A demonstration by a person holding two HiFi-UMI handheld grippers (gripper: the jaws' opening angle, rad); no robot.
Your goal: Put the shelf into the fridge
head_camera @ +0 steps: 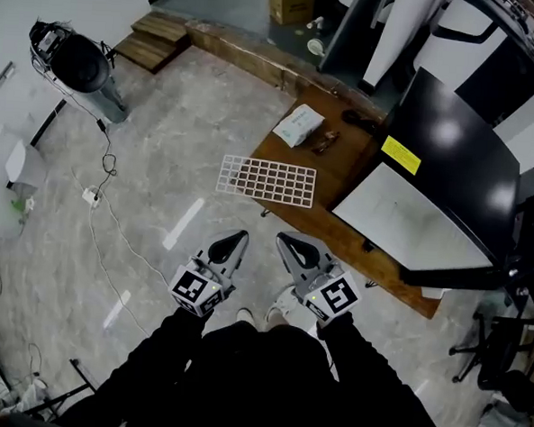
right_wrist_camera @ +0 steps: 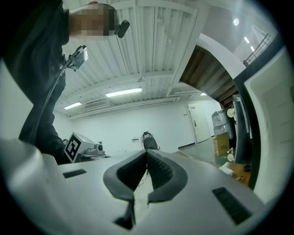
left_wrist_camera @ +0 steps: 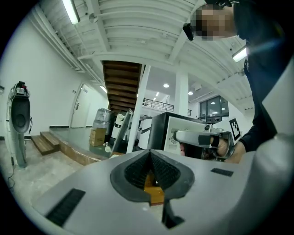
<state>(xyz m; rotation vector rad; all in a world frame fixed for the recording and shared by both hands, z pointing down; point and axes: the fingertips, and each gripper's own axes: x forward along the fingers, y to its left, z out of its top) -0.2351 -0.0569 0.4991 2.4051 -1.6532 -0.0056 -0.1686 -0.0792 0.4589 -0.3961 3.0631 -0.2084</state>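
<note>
Left claw [head_camera: 238, 240] clenched, empty | right claw [head_camera: 284, 243] clenched, empty | wire shelf [head_camera: 266, 181] flat on left edge of bench [head_camera: 342, 172], partly overhanging, untouched | fridge [head_camera: 451, 147] on bench right side | progress: nothing done yet; grasping, carrying and inserting all remain.

White packet [head_camera: 298, 125] on wooden platform [head_camera: 344, 164]; cardboard box [head_camera: 292, 2] behind.

Shelf [head_camera: 266, 180] lies on platform [head_camera: 346, 168], at its left edge; fridge [head_camera: 451, 147] to its right. Packet [head_camera: 298, 125] behind shelf. Left gripper [head_camera: 239, 239] and right gripper [head_camera: 283, 241] side by side before shelf.
</note>
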